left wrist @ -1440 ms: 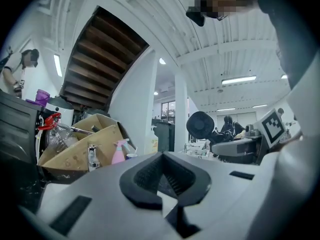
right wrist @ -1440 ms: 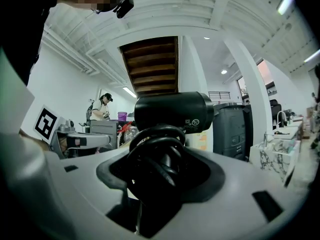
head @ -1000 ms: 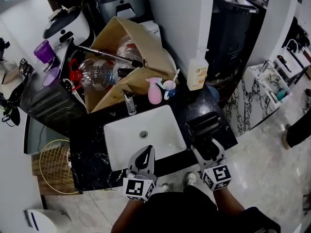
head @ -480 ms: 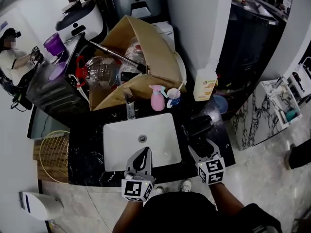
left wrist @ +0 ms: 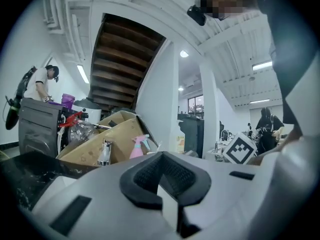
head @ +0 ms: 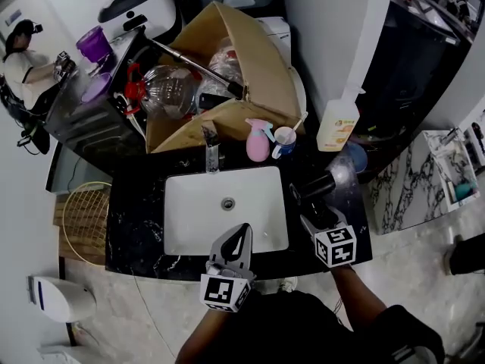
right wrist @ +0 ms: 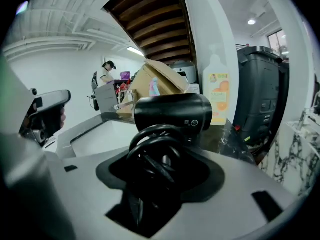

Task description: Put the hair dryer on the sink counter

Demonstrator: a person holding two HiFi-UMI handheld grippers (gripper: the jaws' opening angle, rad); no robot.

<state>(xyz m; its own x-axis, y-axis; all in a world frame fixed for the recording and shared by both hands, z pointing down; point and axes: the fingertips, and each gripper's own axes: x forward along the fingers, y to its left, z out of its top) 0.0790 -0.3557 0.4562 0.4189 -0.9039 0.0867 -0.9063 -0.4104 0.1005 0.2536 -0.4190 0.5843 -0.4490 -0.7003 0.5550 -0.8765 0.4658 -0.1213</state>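
So at that point my right tongs (head: 312, 209) were clamped on the hair dryer (head: 317, 186). The jaws stood fairly wide apart because they had the handle plus the bundled cord (right wrist: 152, 149) between them. The dryer was at the centre right of the head view, over the black strip of counter (head: 355, 207) just right of the sink (head: 189, 203). I couldn't tell if it was actually touching down. My left tongs (head: 242, 233) were closed on nothing, parked over the sink's front rim at bottom centre.

What worried me: that strip looked narrow and the barrel is round. Letting go early or tilted could've sent it rolling into the basin or off the front edge. The cord loops also sat right inside my jaws, so opening and pulling back could've snagged a loop and dragged the whole thing with me.
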